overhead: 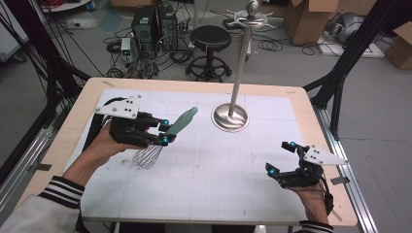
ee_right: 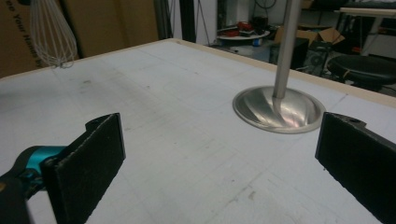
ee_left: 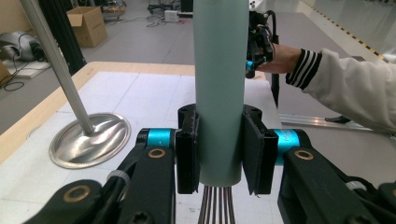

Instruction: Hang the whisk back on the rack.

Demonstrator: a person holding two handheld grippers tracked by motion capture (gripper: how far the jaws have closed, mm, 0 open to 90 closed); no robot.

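Observation:
A whisk with a pale green handle (overhead: 182,121) and a wire head (overhead: 147,156) hangs tilted over the left half of the white table mat (overhead: 209,165). My left gripper (overhead: 165,131) is shut on the handle's lower end, just above the wires. In the left gripper view both pads (ee_left: 256,156) press the handle (ee_left: 220,84). My right gripper (overhead: 279,158) stands open at the front right, nothing between its jaws. In the right gripper view its pads (ee_right: 100,154) are wide apart and the whisk wires (ee_right: 49,35) hang at the top left.
A steel stand with a round base (overhead: 230,118) and a tall pole (overhead: 241,58) rises from the table's back centre. Behind the table are a black stool (overhead: 210,39), computer towers (overhead: 153,24), cables and cardboard boxes (overhead: 306,19). Black frame posts flank both sides.

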